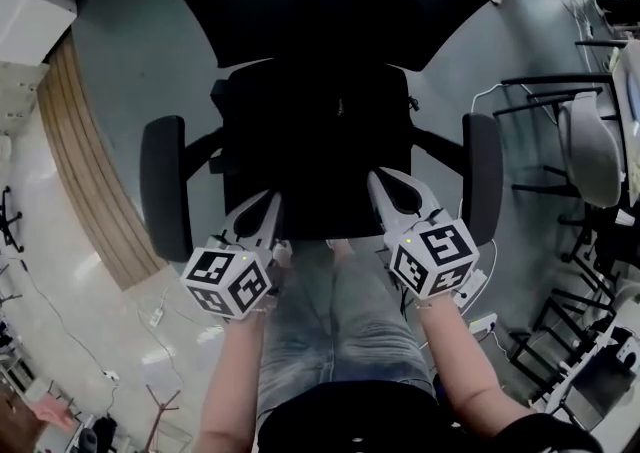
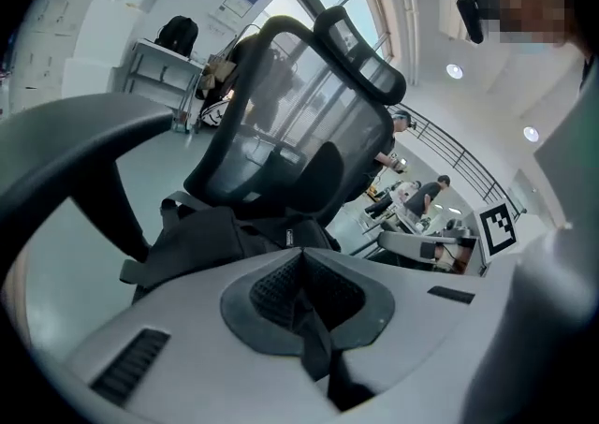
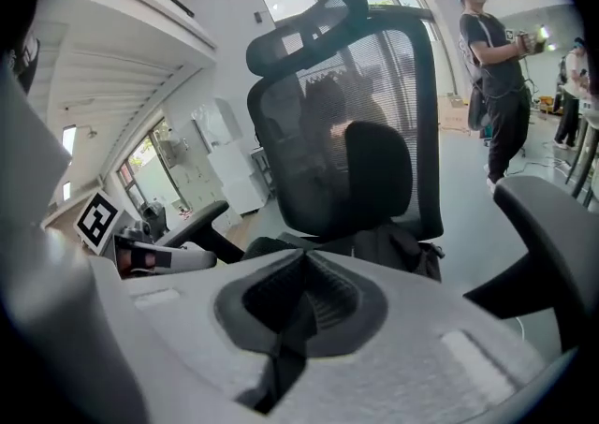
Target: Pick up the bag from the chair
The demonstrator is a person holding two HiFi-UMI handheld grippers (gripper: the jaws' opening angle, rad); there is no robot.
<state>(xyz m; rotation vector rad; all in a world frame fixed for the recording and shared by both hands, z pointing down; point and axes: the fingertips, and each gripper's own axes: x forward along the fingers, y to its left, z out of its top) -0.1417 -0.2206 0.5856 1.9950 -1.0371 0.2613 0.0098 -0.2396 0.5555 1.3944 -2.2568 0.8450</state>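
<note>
Softly slumped, a black fabric bag (image 2: pixel 211 240) lies on the seat of the mesh-backed chair (image 2: pixel 281 113). Just before the chair, the left gripper (image 2: pixel 302 258) and right gripper (image 3: pixel 304 258) each press their ribbed jaws together, empty.

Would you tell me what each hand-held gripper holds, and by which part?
Nothing is held. The left hand-held gripper and the right hand-held gripper are both shut and empty, short of the bag on the chair.

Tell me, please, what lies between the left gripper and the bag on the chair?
Nothing that shows: in the left gripper view the bag lies directly beyond the left gripper.
</note>
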